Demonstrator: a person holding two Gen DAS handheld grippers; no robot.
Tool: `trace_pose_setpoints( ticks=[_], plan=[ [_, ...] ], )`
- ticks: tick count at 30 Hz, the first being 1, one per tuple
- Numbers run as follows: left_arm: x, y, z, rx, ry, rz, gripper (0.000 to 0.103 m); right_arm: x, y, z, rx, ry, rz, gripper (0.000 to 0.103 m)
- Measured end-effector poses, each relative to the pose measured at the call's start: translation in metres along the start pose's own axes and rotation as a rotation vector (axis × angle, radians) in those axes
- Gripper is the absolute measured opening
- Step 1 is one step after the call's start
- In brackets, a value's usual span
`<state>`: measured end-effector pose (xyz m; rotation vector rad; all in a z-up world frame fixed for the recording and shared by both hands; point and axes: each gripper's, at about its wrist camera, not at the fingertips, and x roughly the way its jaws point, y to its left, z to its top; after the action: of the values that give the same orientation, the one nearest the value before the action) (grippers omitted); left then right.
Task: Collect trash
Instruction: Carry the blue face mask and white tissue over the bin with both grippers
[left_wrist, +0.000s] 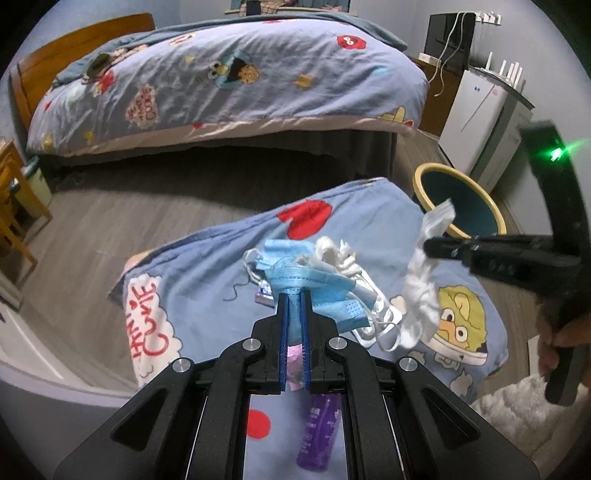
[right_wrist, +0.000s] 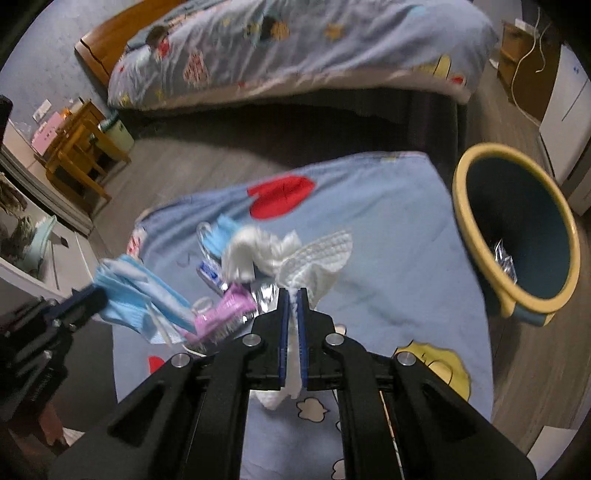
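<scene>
Showing two claws lifting trash off a cartoon-print blue cushion (left_wrist: 207, 273):
Left claw (left_wrist: 294, 295): closed on a crumpled pale-blue pleated face mask (left_wrist: 306, 280), which hangs clear of the cushion, judged ready for carrying.
Loose pile: a second blue mask (right_wrist: 221, 229), a pink wrapper (right_wrist: 225, 306) and a purple plastic tube (left_wrist: 317, 435) lie on the cushion, judged not yet collected.
Right claw (right_wrist: 291, 295): clamped on a white crumpled paper tissue (right_wrist: 314, 254), pinched at its middle so both ends droop.
Yellow-rimmed dark-blue round bin (right_wrist: 517, 236): stands on the wooden floor (right_wrist: 524, 369) just right of the cushion, mouth tilted toward both claws; a shiny foil wrapper (right_wrist: 504, 258) sits inside.
</scene>
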<state>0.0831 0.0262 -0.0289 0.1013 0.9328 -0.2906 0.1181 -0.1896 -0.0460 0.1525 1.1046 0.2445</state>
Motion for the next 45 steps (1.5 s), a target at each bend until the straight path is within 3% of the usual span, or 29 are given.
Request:
trace_pose_setpoints(
  ticks=[12, 24, 34, 45],
  plan=[
    [-0.002, -0.015, 0.014, 0.033, -0.038, 0.012, 0.007, -0.065, -0.021, 0.037, -0.014, -0.168, 0.012, 0.004],
    [0.002, -0.039, 0.03, 0.072, -0.067, 0.026, 0.007, -0.108, -0.055, 0.066, -0.072, -0.268, -0.021, 0.004],
    [0.008, -0.063, 0.041, 0.102, -0.081, 0.023, 0.007, -0.095, -0.103, 0.078, -0.027, -0.246, -0.043, 0.004],
    [0.01, -0.102, 0.044, 0.161, -0.087, -0.006, 0.007, -0.08, -0.126, 0.073, -0.016, -0.193, -0.035, 0.004]
  ],
)
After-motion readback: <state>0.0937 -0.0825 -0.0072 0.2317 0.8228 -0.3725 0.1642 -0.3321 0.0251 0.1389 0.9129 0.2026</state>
